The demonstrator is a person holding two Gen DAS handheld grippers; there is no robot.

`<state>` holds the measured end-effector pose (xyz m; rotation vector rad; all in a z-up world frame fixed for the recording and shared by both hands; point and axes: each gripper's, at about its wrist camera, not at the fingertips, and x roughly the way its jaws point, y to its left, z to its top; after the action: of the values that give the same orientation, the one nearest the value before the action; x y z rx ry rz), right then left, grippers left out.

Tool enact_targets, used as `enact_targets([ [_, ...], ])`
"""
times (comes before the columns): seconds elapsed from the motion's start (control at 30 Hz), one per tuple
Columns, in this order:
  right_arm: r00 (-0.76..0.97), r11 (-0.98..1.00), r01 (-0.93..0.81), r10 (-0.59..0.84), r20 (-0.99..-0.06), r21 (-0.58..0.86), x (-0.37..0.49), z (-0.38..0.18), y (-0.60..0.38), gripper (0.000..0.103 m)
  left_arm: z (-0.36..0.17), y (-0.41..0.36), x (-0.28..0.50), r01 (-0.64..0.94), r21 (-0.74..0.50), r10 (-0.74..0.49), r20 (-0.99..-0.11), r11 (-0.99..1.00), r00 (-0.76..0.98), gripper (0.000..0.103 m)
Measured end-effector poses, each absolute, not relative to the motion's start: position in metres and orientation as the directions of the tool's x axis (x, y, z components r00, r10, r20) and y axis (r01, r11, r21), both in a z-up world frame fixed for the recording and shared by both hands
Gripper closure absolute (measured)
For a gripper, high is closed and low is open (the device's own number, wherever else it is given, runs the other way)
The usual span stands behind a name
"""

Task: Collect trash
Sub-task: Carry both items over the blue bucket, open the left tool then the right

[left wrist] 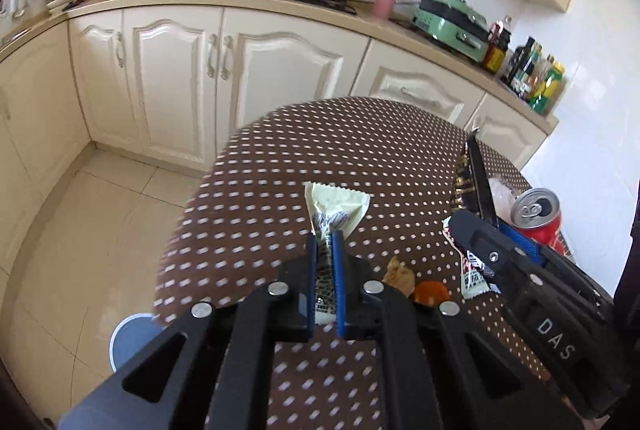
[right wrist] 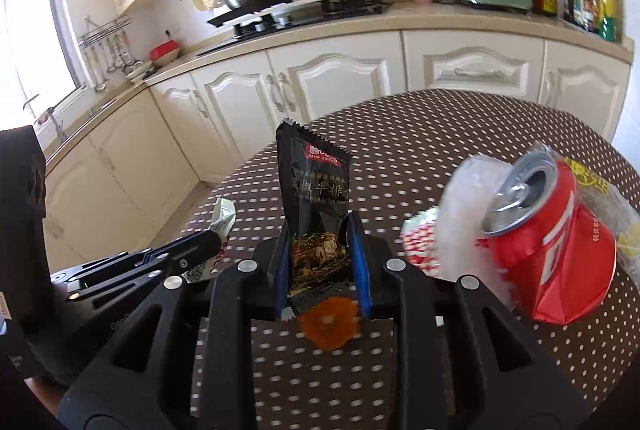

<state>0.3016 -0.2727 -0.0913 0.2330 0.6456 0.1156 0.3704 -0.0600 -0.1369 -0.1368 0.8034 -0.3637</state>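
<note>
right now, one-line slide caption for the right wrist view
Right gripper pinches a black sauce packet above the dotted table, crushed red can alongside.

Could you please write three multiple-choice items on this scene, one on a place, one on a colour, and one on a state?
1. Where does the crushed can lie?
A. on the dotted table
B. on the stove
C. on the floor

2. What colour is the packet in the right gripper?
A. black
B. white
C. green

3. How is the left gripper?
A. wide open
B. shut on the white wrapper
C. holding the can

Answers:
1 A, it rests on the table beside clear plastic.
2 A, a black packet stands between the blue pads.
3 B, the white wrapper is pinched between its fingers.
</note>
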Motion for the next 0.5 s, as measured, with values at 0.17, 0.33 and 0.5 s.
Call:
enact_targets([
  [0.17,0.794,0.964,-0.104,0.229,-0.563,0.244,0.288,-0.081,-0.237,0.077,-0.133,-0.021,0.351,0.217,-0.286,-0.356,-0.662,0.933,0.66,0.096],
  [0.33,0.774,0.953,-0.192,0.295,-0.56,0.235,0.279,-0.08,-0.184,0.077,-0.136,0.032,0.327,0.137,-0.306,-0.312,-0.653,0.942,0.69,0.096],
  [0.5,0.729,0.931,-0.288,0.366,-0.579,0.226,0.273,-0.091,-0.12,0.077,-0.152,0.095,0.307,0.03,-0.327,-0.253,-0.666,0.945,0.702,0.096],
])
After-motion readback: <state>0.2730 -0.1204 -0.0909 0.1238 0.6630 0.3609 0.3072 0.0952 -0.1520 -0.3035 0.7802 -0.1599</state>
